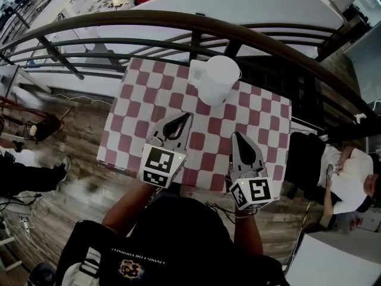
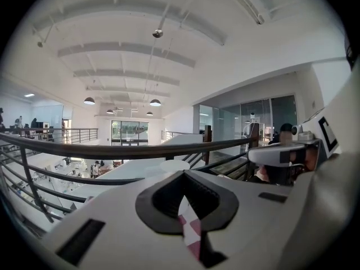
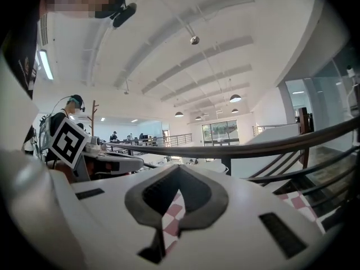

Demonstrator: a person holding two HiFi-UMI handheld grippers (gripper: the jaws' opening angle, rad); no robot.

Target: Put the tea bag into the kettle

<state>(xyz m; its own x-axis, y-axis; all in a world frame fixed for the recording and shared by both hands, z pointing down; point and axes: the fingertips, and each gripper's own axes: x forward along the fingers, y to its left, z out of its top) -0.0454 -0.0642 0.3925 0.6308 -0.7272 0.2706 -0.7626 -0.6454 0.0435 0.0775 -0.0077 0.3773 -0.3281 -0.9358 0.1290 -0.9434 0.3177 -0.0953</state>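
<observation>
Kettle [image 1: 215,79] faces left tongs [image 1: 188,117] and right tongs [image 1: 237,136], both shut, empty, tips angled forward.

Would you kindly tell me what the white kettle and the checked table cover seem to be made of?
Kettle: probably plastic, matte white; smooth and opaque, with no metallic glint.
Table cover: red-and-white checks, lying flat; woven cloth or vinyl, too far to tell.
</observation>
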